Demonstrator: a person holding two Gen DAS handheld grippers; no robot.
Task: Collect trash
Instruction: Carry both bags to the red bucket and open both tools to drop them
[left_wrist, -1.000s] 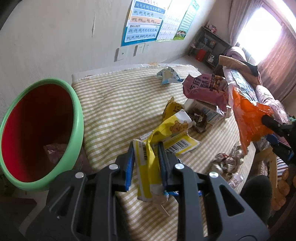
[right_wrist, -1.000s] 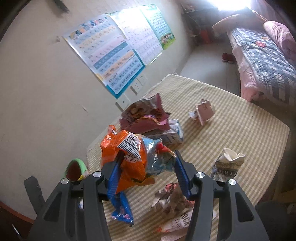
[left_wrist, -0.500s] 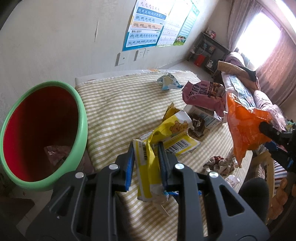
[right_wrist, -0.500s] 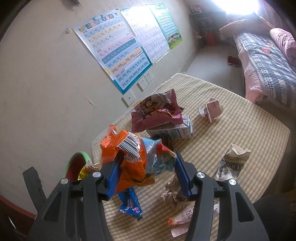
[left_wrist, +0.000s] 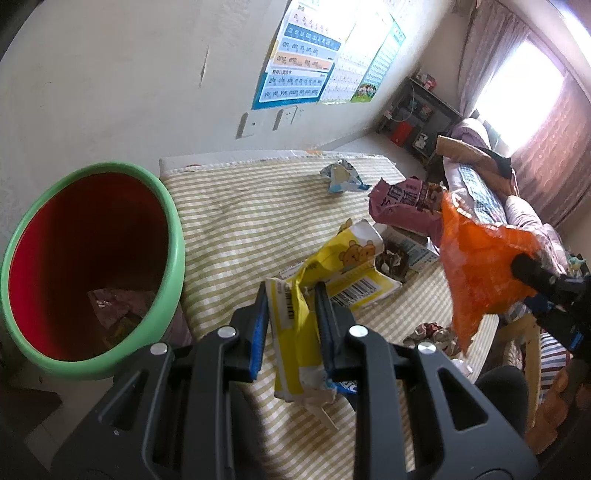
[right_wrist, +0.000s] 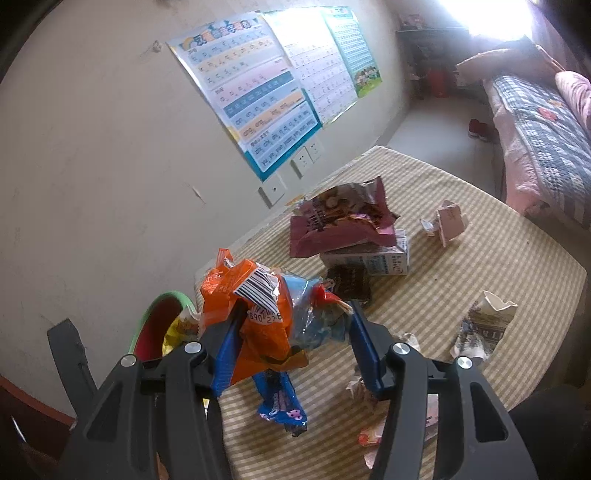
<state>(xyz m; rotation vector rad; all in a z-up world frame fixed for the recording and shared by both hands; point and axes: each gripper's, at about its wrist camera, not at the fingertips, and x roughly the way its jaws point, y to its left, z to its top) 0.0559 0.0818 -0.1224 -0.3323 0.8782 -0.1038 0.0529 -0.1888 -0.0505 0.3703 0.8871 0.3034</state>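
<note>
So both grippers are loaded up right now. The left gripper (left_wrist: 291, 314) is pinched on a flattened yellow carton (left_wrist: 295, 332), which hangs between its fingers above the checked table (left_wrist: 240, 221). The right gripper (right_wrist: 295, 343) has its fingers fairly wide but they're squeezing a bulky orange wrapper (right_wrist: 255, 317) with some blue plastic bunched in; a blue packet (right_wrist: 282, 402) shows just below, though whether it's gripped or lying on the cloth is hard to tell.

Looks like the carry-to-bin step. The green-rimmed red bin (left_wrist: 173, 236) sits just off the table's edge on the left, with a bit of trash already at the bottom. Next move probably means swinging each load over that rim and letting go.

Farther out, a maroon snack bag (right_wrist: 340, 221), a milk box (right_wrist: 369, 260) and crumpled paper (right_wrist: 484, 325) are left to collect.
</note>
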